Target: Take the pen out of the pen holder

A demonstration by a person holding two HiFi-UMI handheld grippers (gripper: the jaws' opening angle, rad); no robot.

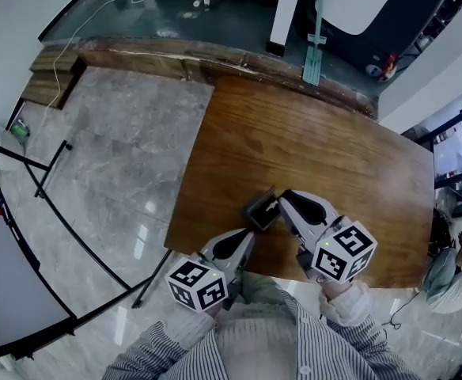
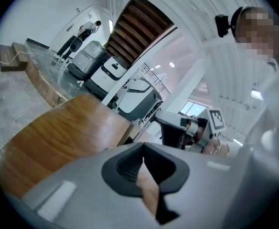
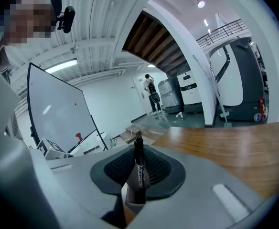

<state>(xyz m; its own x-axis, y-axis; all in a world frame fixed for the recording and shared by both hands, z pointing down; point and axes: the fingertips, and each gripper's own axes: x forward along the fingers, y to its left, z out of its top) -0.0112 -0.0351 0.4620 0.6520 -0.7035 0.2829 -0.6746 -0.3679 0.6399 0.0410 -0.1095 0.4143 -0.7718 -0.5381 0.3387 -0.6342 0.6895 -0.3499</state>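
The black pen [image 3: 138, 168] is pinched between the pads of the right hand-held gripper [image 1: 285, 202], whose jaws are closed partway onto its barrel. It stands roughly upright, with its long axis vertical and crosswise to the jaws, and one end pokes up past the pads. The dark pen holder [image 1: 261, 210] sits just beside it on the brown bench [image 1: 334, 149]. I honestly can't tell if the pen's lower end is clear of it. The left hand-held gripper [image 1: 248, 234] is right next to the holder, with its jaws together on nothing. A grey marble floor [image 1: 112, 157] runs along the bench, and there's a whiteboard [image 3: 58, 113] further off.
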